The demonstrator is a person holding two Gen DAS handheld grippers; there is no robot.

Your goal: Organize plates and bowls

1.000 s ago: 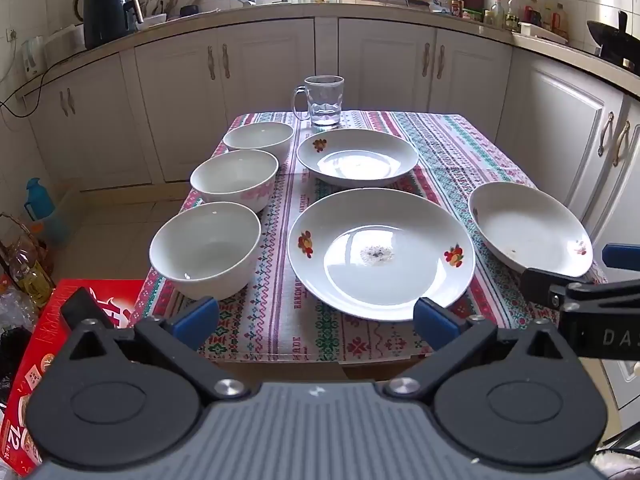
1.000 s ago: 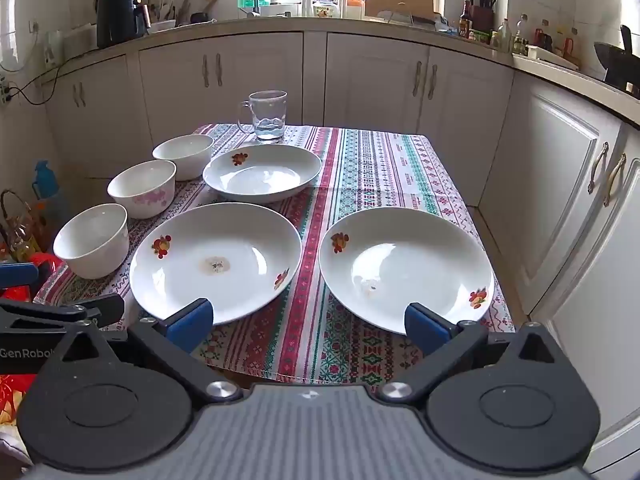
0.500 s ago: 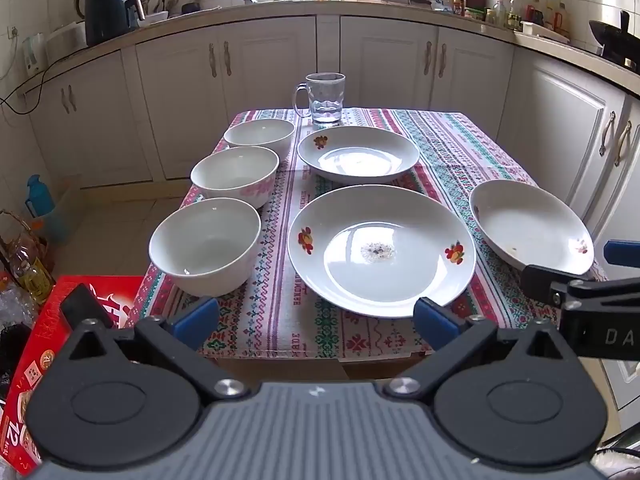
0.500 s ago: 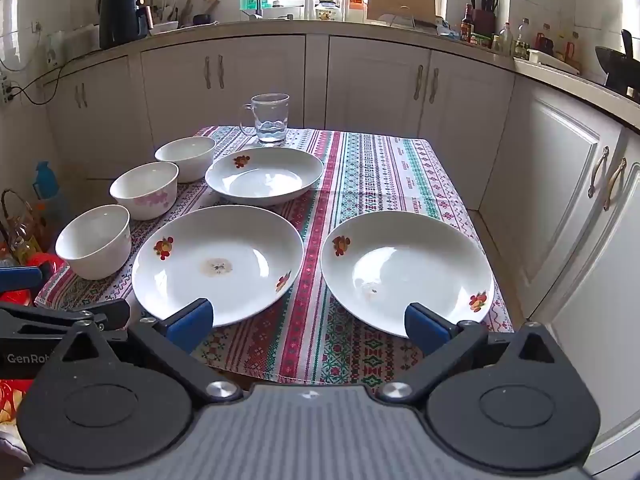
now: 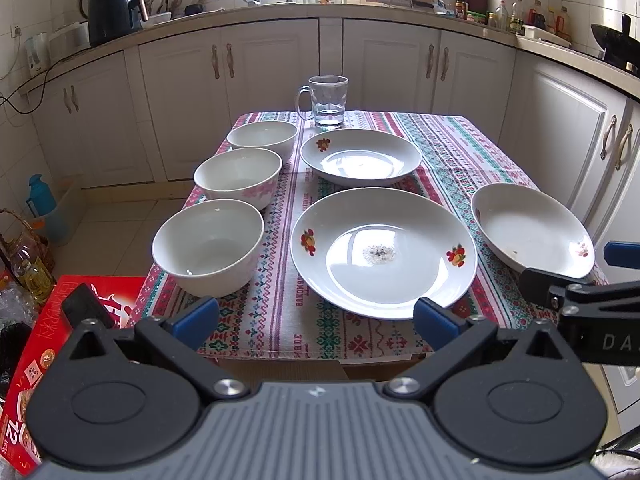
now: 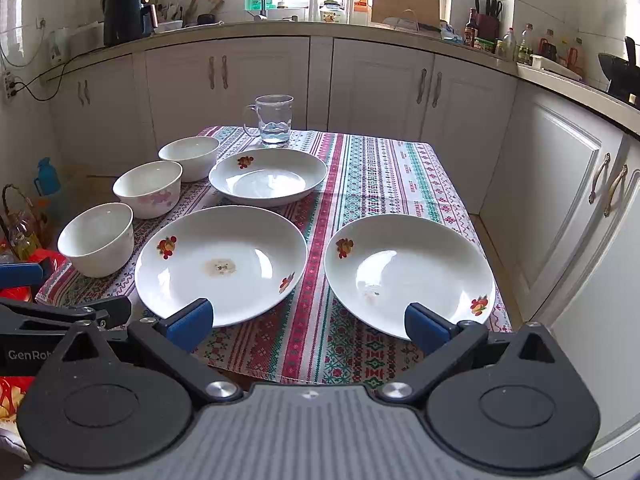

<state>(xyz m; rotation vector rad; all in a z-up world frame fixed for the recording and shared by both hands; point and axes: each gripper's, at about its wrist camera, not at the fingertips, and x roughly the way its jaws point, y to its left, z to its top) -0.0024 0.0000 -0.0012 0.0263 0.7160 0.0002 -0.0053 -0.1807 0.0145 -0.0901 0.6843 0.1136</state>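
Observation:
Three white bowls stand in a row down the table's left side: near bowl, middle bowl with pink flowers, far bowl. Three white flowered plates lie to their right: near-centre plate, far plate, right plate. My left gripper hangs open before the table's near edge, between near bowl and centre plate. My right gripper is open, low over the near edge between centre and right plates. Both hold nothing.
A glass mug stands at the table's far edge. The patterned tablecloth is bare at far right. White cabinets ring the room. A red box and bottles sit on the floor at left.
Both grippers have crept slightly forward and up towards the table; the dishes sit a little lower in each view. Nothing on the table has moved and both stay open.

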